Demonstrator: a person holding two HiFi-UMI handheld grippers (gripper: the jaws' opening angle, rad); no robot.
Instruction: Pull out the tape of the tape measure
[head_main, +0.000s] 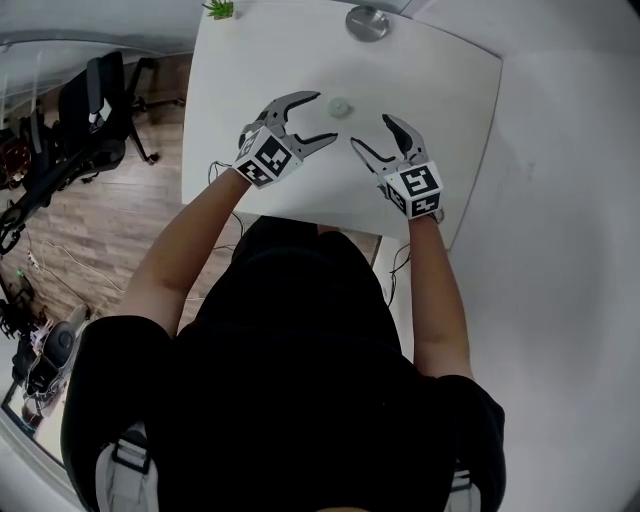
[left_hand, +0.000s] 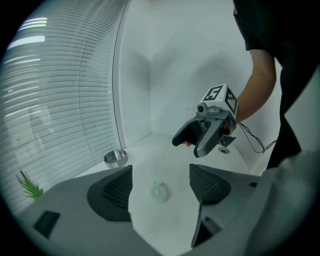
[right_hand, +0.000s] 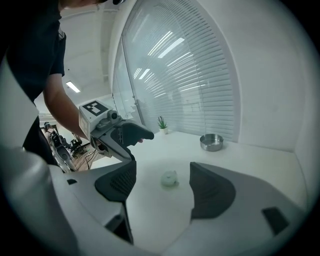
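The task is at its approach step: nothing is grasped yet. The tape measure (head_main: 340, 106), a small pale round case, lies flat on the white surface (head_main: 450, 80) about midway across it, between the two claws and slightly beyond their tips. The left claw (head_main: 319, 117) hangs just to its left with its jaws spread wide and nothing between the pads; in its own view the case sits on the surface framed by the gap, not touched. The right claw (head_main: 372, 131) hovers to the right and a little nearer, also released, its jaws well apart and empty, with the case again seen through the gap. The next move probably calls for one claw to come down around the case and clench on its body to pin it, while the other finds the tape's end tab; the tab is too small to make out here, so which side it faces is unclear. There is open room for the pull: bare surface runs left, right and far from the case. A metal bowl (head_main: 367, 22) near the far edge and a small plant (head_main: 219, 9) at the far left corner stand well clear. The surface's near and right edges lie close behind the right claw.
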